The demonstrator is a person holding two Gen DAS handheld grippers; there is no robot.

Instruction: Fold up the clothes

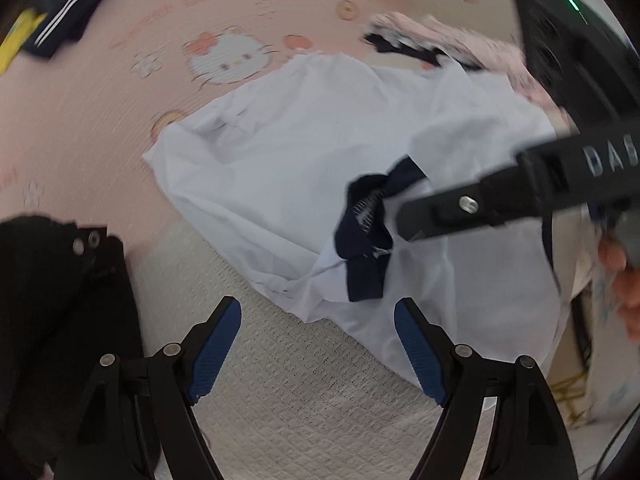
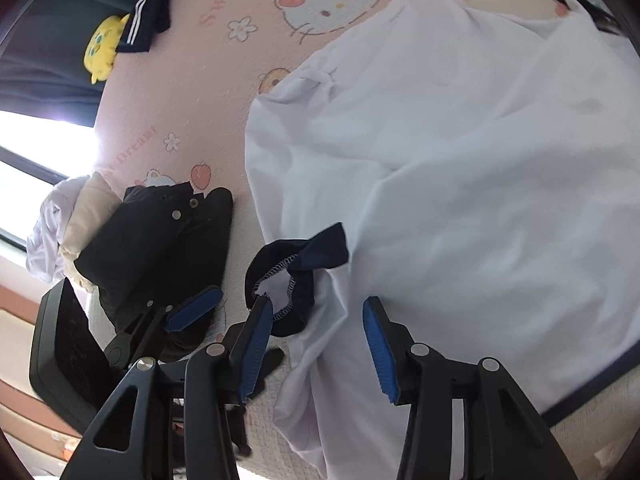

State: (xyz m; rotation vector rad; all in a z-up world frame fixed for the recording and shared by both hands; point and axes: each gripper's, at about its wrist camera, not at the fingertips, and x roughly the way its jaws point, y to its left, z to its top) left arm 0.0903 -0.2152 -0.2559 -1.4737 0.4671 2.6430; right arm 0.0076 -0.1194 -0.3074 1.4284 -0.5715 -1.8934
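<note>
A white shirt (image 1: 320, 140) (image 2: 460, 160) lies crumpled on the bed, with its navy collar (image 1: 364, 236) (image 2: 296, 268) bunched at the near side. My right gripper (image 2: 318, 346) is down over the collar end. White cloth and the collar's edge lie between its blue pads, which stand apart and do not press on them. In the left wrist view it reaches in from the right, its tip (image 1: 404, 228) at the collar. My left gripper (image 1: 318, 344) stands open over the cream textured cover by the shirt's near edge, holding nothing. One of its fingers (image 2: 192, 314) shows in the right wrist view.
The shirt lies on a pink cartoon-cat sheet (image 1: 120, 100). A black garment with snaps (image 1: 60, 300) (image 2: 160, 248) lies left of the shirt. A navy striped garment (image 2: 144, 20) and a yellow plush toy (image 2: 102, 52) sit far left. More clothes (image 1: 440, 40) are piled behind. A hand (image 1: 624, 280) holds the right gripper.
</note>
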